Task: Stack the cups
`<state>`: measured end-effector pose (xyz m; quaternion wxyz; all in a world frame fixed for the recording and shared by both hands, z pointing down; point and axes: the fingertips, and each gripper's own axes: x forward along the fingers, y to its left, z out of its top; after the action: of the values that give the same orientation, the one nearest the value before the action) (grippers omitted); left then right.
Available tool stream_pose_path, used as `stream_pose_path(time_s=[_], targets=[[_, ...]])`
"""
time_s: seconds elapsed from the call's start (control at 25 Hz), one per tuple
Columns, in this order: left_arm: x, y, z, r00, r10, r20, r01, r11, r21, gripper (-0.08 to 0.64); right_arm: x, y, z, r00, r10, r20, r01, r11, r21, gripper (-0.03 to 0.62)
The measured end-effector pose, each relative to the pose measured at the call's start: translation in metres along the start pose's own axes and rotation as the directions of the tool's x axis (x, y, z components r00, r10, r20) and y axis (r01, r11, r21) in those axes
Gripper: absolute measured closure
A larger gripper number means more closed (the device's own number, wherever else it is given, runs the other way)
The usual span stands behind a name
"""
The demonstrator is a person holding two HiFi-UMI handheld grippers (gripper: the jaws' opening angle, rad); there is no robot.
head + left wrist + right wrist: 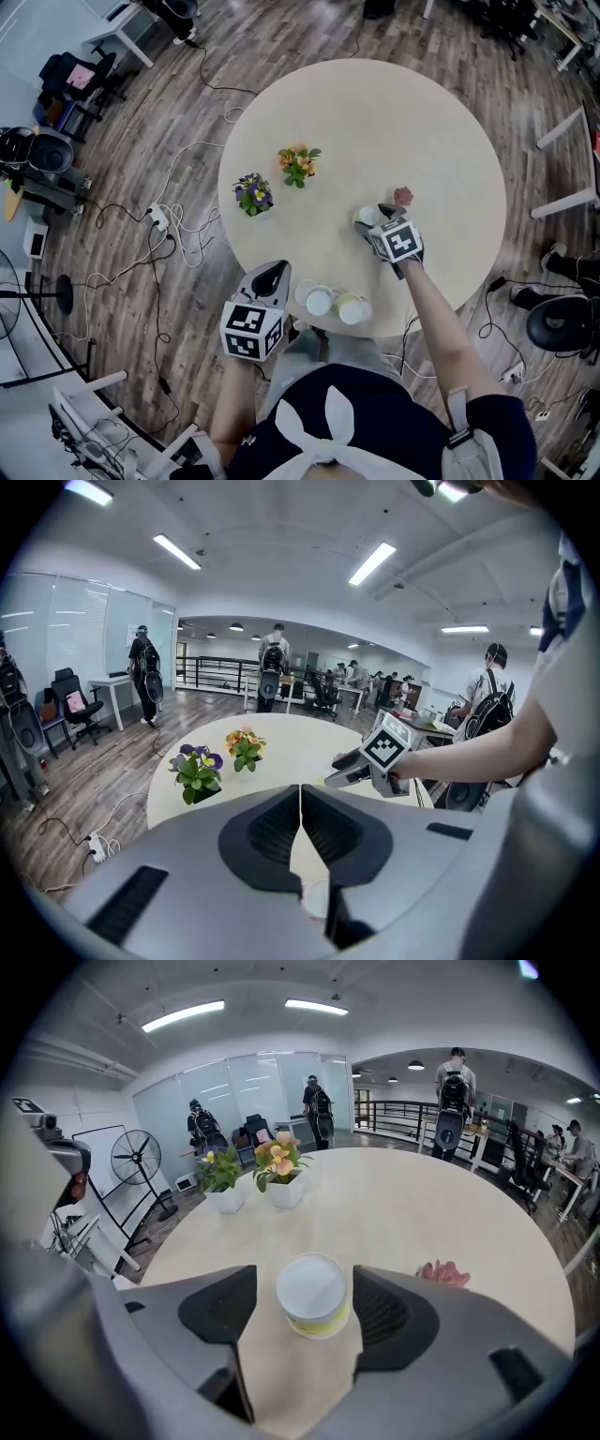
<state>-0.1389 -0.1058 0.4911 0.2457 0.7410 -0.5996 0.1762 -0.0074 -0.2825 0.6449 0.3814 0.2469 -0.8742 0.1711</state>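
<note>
A small white cup with a yellow-green band [314,1297] stands on the round table [422,122], right of its middle. My right gripper [302,1288] is open, one jaw on each side of this cup, with a gap still showing on the left. The head view shows the same cup [366,216] at the right gripper's [376,222] tips. Two more cups, one white [320,300] and one yellowish [352,308], sit side by side at the table's near edge. My left gripper [273,272] hangs shut and empty just off that edge, left of them; its jaws [300,794] meet in its own view.
Two potted flowers, purple [252,194] and orange [298,165], stand left of the table's middle. A small pink thing [403,196] lies just beyond the right gripper. Cables and a power strip [159,220] lie on the floor to the left. People stand farther back in the room.
</note>
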Motion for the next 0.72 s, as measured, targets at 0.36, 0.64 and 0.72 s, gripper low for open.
stream_pose_path(time_s=[0.36,0.64,0.72], targets=[[0.001,0.004,-0.008,1.000,-0.002,-0.021,0.002,1.000,-0.009,0.535,0.008,-0.003,-0.007,0.999,-0.018,-0.032,0.019,1.000,0.014,0.337],[0.000,0.006,-0.008,1.000,-0.013,-0.020,0.013,1.000,-0.001,0.535,0.003,0.001,0.002,1.000,-0.011,-0.018,0.011,1.000,0.007,0.341],[-0.002,0.008,-0.008,1.000,-0.015,-0.015,0.015,1.000,0.002,0.535,-0.001,0.001,0.005,1.000,-0.022,-0.013,0.022,1.000,0.008,0.341]])
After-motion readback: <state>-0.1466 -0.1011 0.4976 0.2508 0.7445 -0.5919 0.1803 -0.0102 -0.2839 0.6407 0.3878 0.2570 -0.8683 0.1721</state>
